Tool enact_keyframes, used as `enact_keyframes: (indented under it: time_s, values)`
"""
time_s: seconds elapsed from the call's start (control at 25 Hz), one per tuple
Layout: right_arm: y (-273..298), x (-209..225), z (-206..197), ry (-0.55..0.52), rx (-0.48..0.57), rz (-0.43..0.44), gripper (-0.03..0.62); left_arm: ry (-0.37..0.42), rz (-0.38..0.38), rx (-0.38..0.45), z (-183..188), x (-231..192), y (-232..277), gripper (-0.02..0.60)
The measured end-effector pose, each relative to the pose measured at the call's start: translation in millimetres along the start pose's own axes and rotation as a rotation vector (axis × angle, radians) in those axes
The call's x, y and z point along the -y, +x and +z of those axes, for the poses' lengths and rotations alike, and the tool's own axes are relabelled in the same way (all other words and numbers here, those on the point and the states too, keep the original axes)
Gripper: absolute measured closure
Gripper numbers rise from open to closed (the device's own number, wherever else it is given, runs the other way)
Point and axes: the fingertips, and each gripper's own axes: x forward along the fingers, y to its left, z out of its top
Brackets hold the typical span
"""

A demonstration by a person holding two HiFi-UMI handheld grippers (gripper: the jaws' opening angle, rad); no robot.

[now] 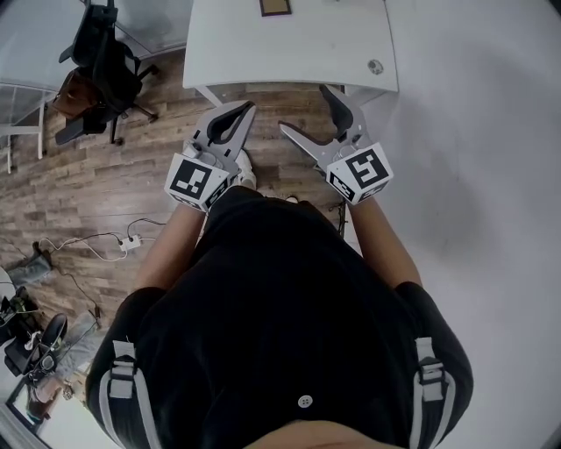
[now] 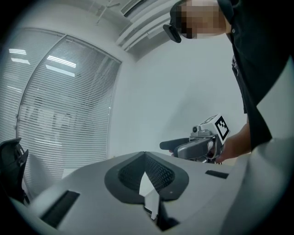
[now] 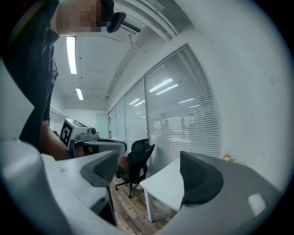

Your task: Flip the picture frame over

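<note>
Both of my tools hang in front of my chest, short of the table [image 1: 307, 44], because I stand back from its near edge and nothing is within reach. My left hand-held gripper [image 1: 244, 109] is clenched with nothing in it: in its own view [image 2: 146, 172] the ribbed pads meet at the tips, with only a sliver of light lower down. My right hand-held gripper [image 1: 302, 107] is released, and its view [image 3: 149, 172] shows the two pads well apart, with the table corner and the wooden floor [image 1: 105, 175] between them. The picture frame [image 1: 274, 7] lies flat at the far side of the table, well apart from both tools and only partly in the head view, so I judge the flip not yet begun. An office chair [image 1: 101, 61] stands off to my left, clear of the path. I think I must step in and reach far across. A flat frame gives little edge to catch, so the open right tool looks the likelier one to lift a side.
</note>
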Motion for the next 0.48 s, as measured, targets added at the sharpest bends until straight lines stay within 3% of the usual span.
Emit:
enact_keyframes:
  time_s: [0.48]
  values:
    - [99.2, 32.1, 13.5, -0.003, -0.035, -0.060, 0.172, -0.013, -0.070, 0.034, 19.5, -103.0, 27.6, 0.575]
